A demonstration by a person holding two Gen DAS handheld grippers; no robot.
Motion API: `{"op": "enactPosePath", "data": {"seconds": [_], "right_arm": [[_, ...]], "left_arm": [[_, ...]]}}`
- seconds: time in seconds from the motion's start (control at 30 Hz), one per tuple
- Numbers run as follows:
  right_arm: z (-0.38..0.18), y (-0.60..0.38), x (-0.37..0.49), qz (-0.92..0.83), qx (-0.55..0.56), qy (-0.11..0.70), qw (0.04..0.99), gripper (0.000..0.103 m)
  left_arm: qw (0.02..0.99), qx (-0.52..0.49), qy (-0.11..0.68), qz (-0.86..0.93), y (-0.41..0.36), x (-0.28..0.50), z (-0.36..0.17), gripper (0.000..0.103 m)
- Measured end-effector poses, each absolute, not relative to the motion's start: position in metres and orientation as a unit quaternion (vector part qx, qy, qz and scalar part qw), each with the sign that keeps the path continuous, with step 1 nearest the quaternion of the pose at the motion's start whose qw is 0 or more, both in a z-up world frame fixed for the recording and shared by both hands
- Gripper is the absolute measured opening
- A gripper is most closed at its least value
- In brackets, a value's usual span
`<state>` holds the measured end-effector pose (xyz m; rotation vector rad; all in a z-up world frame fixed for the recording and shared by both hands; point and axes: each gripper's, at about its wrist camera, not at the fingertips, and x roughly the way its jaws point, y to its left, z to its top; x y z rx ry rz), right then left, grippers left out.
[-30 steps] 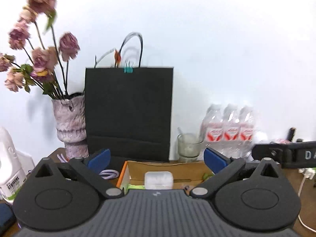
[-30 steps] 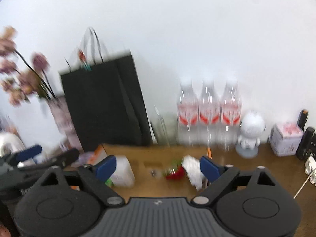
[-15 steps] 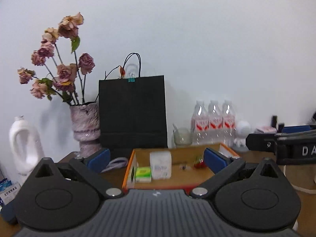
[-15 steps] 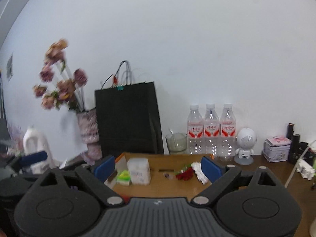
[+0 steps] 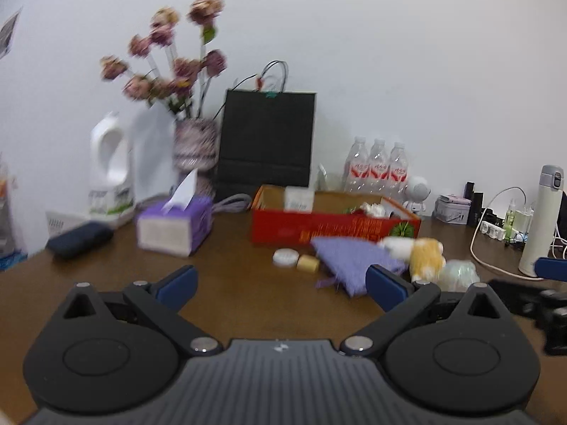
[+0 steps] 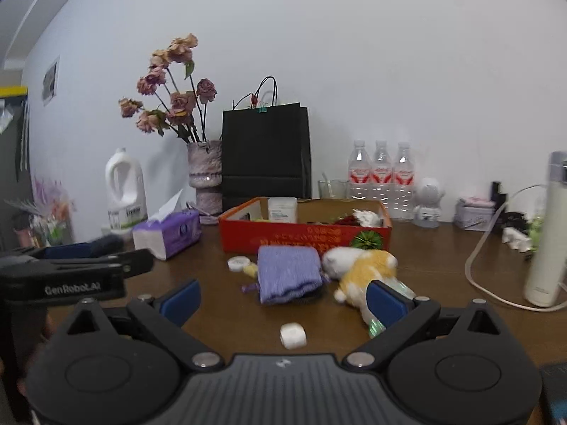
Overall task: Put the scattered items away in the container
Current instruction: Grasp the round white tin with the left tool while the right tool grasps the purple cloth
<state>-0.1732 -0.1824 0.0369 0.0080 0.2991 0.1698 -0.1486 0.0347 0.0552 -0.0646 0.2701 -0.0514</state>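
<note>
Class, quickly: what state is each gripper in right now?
Left gripper: jaws open, holding nothing.
Right gripper: jaws open, just widened, holding nothing.

You face: three water bottles [image 6: 381, 173], one red box [image 6: 304, 239], one purple cloth [image 6: 287, 272], one plush toy [image 6: 361, 269], one tissue pack [image 6: 166, 230], one black paper bag [image 6: 265, 152], one vase [image 6: 205, 177].
</note>
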Motion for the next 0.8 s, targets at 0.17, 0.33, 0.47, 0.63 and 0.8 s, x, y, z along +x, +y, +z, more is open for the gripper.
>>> {"op": "enactPosePath", "data": {"seconds": [0.17, 0.33, 0.47, 0.63, 0.8], "right_arm": [[0.02, -0.188, -0.217, 0.076, 0.027, 0.123, 0.989, 0.1], [0.01, -0.182, -0.2, 0.081, 0.014, 0.138, 0.987, 0.096], [0.006, -0.177, -0.175, 0.093, 0.001, 0.16, 0.983, 0.089], [0.006, -0.178, -0.106, 0.097, 0.005, 0.214, 0.972, 0.085], [0.004, -0.179, -0.001, 0.117, 0.014, 0.26, 0.958, 0.065]], "left_arm": [[0.987, -0.049, 0.151, -0.022, 0.046, -0.165, 0.038, 0.103], [0.984, -0.056, 0.165, -0.032, 0.045, -0.145, 0.035, 0.103], [0.981, -0.034, 0.188, -0.037, 0.043, -0.118, 0.028, 0.103], [0.977, 0.004, 0.21, -0.038, 0.048, -0.058, 0.028, 0.092], [0.966, 0.042, 0.237, -0.09, 0.046, 0.029, 0.031, 0.071]]}}
